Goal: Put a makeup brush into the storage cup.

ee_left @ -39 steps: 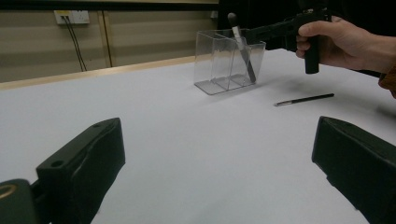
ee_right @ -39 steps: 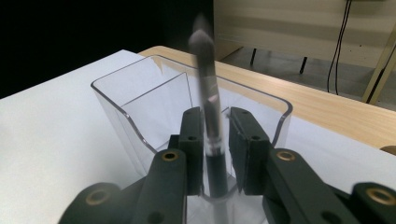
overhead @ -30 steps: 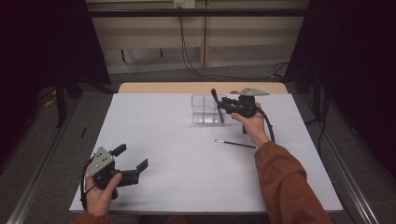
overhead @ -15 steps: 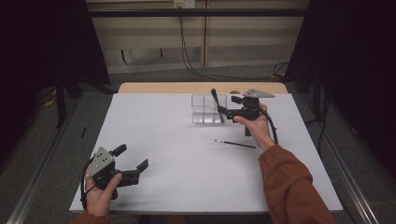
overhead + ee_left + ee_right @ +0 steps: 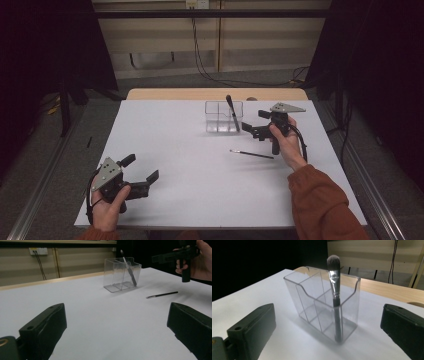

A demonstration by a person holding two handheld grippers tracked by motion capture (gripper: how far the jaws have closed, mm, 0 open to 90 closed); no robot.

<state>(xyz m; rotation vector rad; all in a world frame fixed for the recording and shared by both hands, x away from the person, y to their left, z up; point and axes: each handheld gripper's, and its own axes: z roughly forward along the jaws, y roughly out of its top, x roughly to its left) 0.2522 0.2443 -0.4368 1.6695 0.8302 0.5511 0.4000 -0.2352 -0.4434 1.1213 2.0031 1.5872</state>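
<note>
Right gripper has backed off from the clear organizer, jaws just opened wide, nothing between — brush stands tilted in the end compartment, bristles up. Left gripper spread, empty.

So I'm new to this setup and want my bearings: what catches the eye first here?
A clear plastic three-compartment organiser stands at the far side of the white table, with a black-handled makeup brush upright in its end compartment. A thin dark pencil-like stick lies flat beside the open right gripper.
</note>
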